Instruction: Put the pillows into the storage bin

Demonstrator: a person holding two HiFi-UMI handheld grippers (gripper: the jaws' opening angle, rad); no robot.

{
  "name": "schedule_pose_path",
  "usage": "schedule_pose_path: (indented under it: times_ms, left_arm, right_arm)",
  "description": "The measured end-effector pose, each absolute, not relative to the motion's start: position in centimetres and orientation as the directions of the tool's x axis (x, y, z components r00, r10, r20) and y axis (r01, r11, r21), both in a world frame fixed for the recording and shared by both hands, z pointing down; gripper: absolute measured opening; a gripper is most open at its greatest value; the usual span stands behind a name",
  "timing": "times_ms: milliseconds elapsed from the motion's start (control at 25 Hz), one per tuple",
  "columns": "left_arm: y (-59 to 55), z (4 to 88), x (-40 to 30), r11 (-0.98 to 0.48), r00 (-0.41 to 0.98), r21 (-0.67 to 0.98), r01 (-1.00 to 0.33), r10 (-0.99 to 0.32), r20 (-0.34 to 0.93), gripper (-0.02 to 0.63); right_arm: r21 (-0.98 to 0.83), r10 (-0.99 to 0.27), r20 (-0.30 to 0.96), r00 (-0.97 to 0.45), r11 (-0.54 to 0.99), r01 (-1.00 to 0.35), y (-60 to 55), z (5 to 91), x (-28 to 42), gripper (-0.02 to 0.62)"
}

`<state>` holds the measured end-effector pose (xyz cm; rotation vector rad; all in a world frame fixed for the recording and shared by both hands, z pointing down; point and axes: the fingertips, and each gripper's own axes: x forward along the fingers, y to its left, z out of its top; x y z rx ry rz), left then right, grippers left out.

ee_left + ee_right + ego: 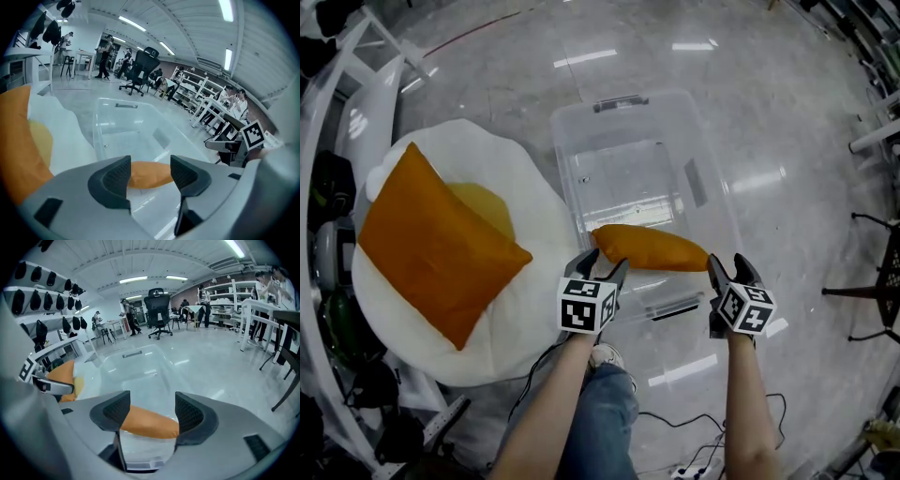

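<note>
Head view: the orange pillow (652, 248) sits at the near end of the storage bin (564, 155), left gripper (602, 266) and right gripper (729, 270) at its ends, jaws apart, unclamped; I'd withdraw both evenly before fetching the second pillow (431, 244)

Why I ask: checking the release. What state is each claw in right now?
Left claw: open; the orange pillow sits just past its tips, not gripped.
Right claw: open; the orange pillow is ahead of it, not gripped.
</note>
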<state>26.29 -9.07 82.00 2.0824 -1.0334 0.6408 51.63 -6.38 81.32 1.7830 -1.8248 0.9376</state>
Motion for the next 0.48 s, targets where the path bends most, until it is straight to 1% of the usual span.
schedule_pose_path:
  times_ms: [80,280,480]
  left_arm:
    - [-8.5,81.3,25.8,-0.412,0.559,0.390,-0.824,-0.473,0.681,0.259]
    - [-7.2,78.3,23.3,-0.351,0.532,0.401,-0.846,-0.507,0.679,0.259]
    - [-7.1,74.4,18.1,-0.230,0.466,0.414,-0.881,-0.578,0.670,0.259]
  right_arm:
    - [-0.203,-0.711,0.696,-0.105,-0.054,-0.978,-6.0,80.3,51.0,0.281]
    - [-0.224,-0.706,0.691,-0.153,-0.007,-0.975,-5.4,76.5,48.4,0.281]
    - [-0.252,-0.701,0.673,-0.236,0.083,-0.964,-7.4,71.5,43.3,0.281]
